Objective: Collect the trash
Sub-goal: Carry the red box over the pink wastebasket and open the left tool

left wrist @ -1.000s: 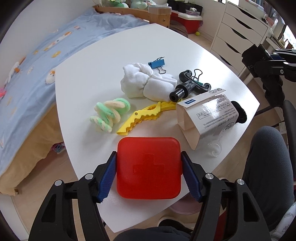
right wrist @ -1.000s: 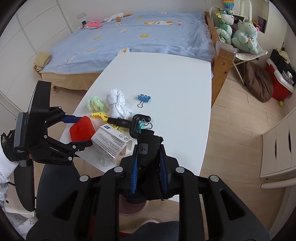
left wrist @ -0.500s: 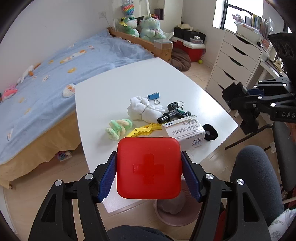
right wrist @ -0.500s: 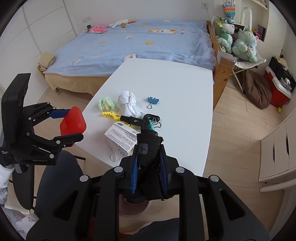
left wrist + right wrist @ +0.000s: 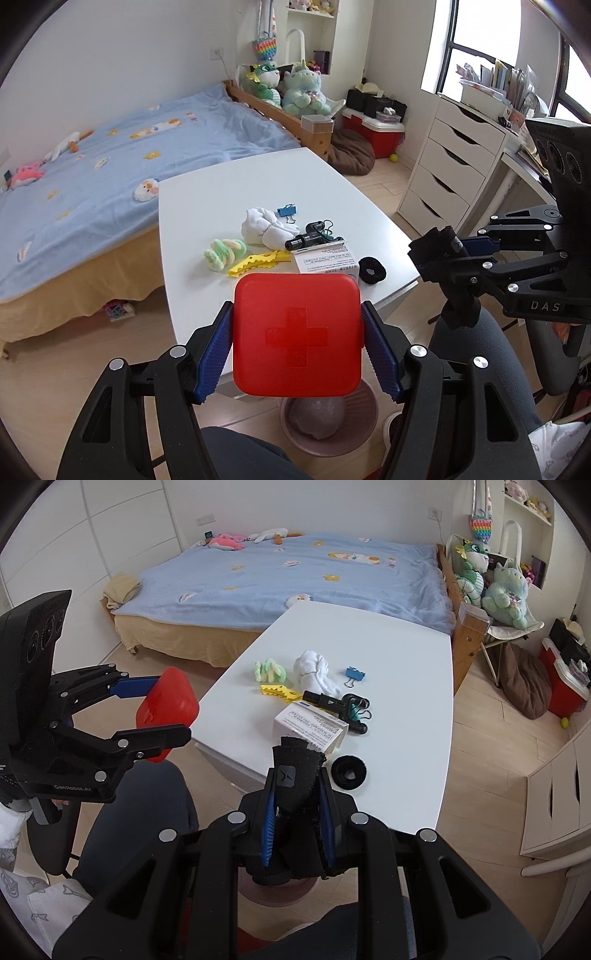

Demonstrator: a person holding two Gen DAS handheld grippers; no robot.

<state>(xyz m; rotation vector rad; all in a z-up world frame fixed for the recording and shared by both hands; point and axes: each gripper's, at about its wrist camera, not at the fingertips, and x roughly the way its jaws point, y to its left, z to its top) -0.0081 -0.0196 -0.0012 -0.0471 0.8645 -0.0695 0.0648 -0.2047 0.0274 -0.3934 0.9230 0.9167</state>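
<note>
Left gripper (image 5: 296, 334) fingers wide, clamping red case (image 5: 296, 334), right gripper (image 5: 297, 805) fingers pinched on black strap (image 5: 295, 775).

Both cameras look forward and steeply down along their own jaws, from off the near edge of the white bench (image 5: 258, 184). Each view shares the bench (image 5: 388, 657), the blue bed (image 5: 110, 155) behind it, and the other gripper.
</note>
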